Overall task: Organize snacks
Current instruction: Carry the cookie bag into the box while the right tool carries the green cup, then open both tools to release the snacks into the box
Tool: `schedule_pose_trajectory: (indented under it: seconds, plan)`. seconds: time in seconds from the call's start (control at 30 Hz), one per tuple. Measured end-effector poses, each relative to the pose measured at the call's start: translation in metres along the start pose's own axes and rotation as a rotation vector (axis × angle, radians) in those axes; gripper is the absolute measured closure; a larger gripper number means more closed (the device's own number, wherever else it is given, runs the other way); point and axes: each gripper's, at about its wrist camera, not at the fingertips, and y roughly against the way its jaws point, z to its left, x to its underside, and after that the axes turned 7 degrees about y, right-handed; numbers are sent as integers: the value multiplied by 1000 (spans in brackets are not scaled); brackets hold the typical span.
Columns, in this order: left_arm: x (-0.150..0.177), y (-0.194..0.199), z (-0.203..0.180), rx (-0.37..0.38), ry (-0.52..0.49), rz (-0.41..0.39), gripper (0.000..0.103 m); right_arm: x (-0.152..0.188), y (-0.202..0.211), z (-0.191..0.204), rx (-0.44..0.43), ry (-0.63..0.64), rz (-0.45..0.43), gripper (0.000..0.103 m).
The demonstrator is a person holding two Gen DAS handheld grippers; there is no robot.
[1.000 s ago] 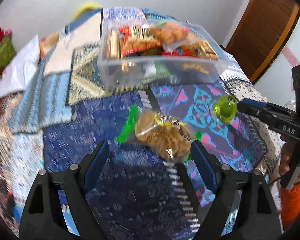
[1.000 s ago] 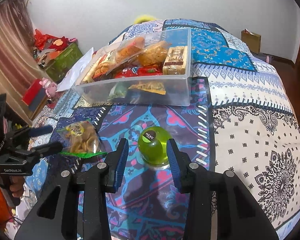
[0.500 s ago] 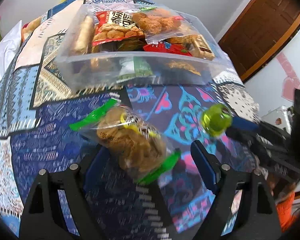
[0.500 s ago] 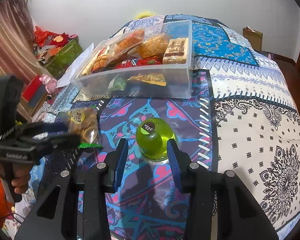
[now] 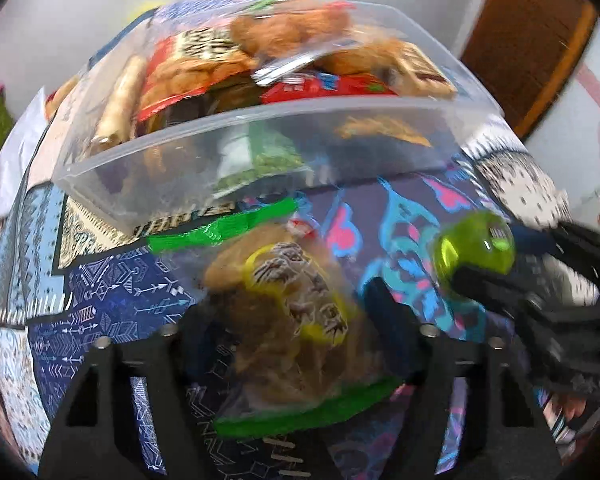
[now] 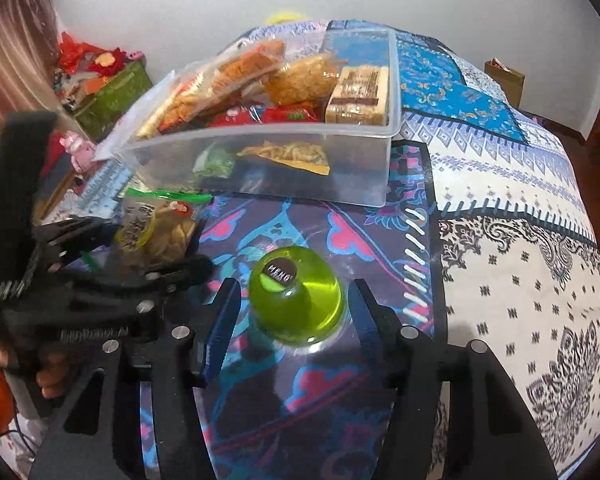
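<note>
My left gripper (image 5: pixel 288 316) is shut on a clear snack bag (image 5: pixel 284 312) of brown biscuits with green edges and holds it above the bedspread, close to the front wall of a clear plastic bin (image 5: pixel 260 120) full of snack packets. The bag (image 6: pixel 160 228) and the bin (image 6: pixel 268 136) also show in the right wrist view. My right gripper (image 6: pixel 292 304) is open with its fingers either side of a green jelly cup (image 6: pixel 296 300) that stands on the bedspread. The cup (image 5: pixel 476 252) shows at the right of the left wrist view.
A patchwork bedspread (image 6: pixel 500 200) covers the bed. A green box and red items (image 6: pixel 104 88) lie on the floor at the left. A brown door (image 5: pixel 528 36) stands at the right.
My left gripper has closed on the snack bag, lifted it and carried it toward the bin. My right gripper has stayed open around the green cup.
</note>
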Motion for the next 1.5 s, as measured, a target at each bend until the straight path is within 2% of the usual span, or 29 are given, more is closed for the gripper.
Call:
schedule_pose_trajectory:
  seconds: [0.07,0.1,0.33,0.5,0.7,0.9,0.93,1.2,1.37,1.5]
  plan:
    - [5,4,0,6,-9,-13,41,0,-3,1,14,6,-9,52]
    - [7,7,1,5,-14,-20,43,-1,-3,0,18,6,-18,57]
    - [20,38,9,7,-4,-85,45,3,8,-5,10,-31,-53,57]
    - [8,73,12,8,-3,-193,45,-4,29,-2,20,-17,-109,57]
    - [-20,103,22,15,32,-305,45,-30,54,3,27,-10,-212,57]
    - [-59,106,33,29,67,-344,45,-65,52,-2,41,-19,-267,57]
    - [-66,104,34,11,61,-359,45,-70,48,-3,44,-19,-269,57]
    - [-98,57,48,-45,88,-330,45,-95,8,-7,62,-14,-214,57]
    - [-98,23,62,-18,145,-259,44,-91,-5,-4,89,22,-193,57]
    - [-92,20,58,-28,118,-254,40,-93,-3,-1,89,39,-172,55]
